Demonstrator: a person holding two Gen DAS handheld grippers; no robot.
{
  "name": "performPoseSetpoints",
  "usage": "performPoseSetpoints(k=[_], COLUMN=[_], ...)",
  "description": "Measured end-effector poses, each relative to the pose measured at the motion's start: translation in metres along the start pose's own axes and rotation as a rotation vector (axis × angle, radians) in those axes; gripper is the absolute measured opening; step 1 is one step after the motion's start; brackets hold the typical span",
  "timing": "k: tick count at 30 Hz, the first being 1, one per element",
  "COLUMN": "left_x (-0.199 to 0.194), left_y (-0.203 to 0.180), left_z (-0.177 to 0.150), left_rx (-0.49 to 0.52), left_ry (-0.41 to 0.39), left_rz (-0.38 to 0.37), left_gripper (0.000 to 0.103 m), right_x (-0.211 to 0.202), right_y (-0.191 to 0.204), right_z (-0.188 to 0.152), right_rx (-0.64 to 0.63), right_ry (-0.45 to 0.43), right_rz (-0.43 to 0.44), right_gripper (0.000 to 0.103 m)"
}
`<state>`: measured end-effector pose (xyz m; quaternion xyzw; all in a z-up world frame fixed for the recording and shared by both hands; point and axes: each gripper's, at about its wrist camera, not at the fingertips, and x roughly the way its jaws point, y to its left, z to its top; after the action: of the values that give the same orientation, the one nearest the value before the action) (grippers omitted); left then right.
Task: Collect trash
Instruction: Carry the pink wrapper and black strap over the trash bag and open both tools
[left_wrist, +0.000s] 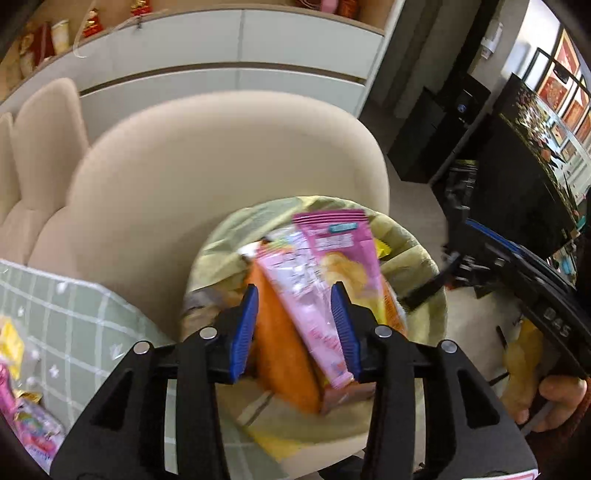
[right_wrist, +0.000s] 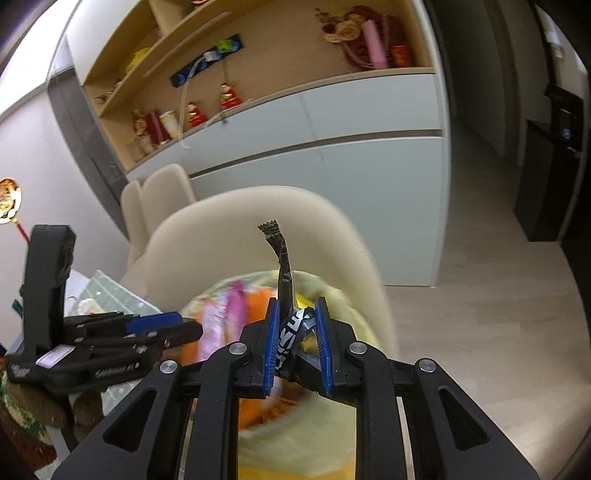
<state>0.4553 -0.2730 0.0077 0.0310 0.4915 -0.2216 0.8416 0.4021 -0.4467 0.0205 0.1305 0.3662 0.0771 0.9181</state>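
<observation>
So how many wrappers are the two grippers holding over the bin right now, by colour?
Pink wrapper: 1, in the left gripper
Orange wrapper: 1, in the left gripper
Black wrapper: 1, in the right gripper
Total: 3 held above the green-lined trash bin. Wrappers already inside the bin are too blurred to count.

On my left feed I see blue pads (left_wrist: 245, 328) on the black left hand-held gripper (left_wrist: 297, 326), around a pink snack wrapper (left_wrist: 325, 280) and an orange packet (left_wrist: 284, 354) over the pale green bin liner (left_wrist: 417, 258). The counter (left_wrist: 74, 314) wears a sage green cloth with white checks. My right hand-held gripper (right_wrist: 297, 341) shows a black wrapper (right_wrist: 286, 295) with white lettering against a beige chair (right_wrist: 221, 236).
</observation>
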Motion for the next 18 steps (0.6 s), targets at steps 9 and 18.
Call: performPoseSetpoints(k=[9, 18], left_x=[-0.040, -0.054], left_y=[0.044, 0.064], left_z=[-0.031, -0.066], left_rx=[-0.098, -0.157], left_ry=[-0.020, 0.006], left_rz=[0.039, 0.038], left_gripper=[0.041, 0.041], right_x=[0.062, 0.066], right_y=[0.033, 0.047], right_z=[-0.026, -0.044], right_rx=[-0.066, -0.133], right_ry=[0.179, 0.202], right_rz=[-0.063, -0.123], right_gripper=[0.020, 0.020])
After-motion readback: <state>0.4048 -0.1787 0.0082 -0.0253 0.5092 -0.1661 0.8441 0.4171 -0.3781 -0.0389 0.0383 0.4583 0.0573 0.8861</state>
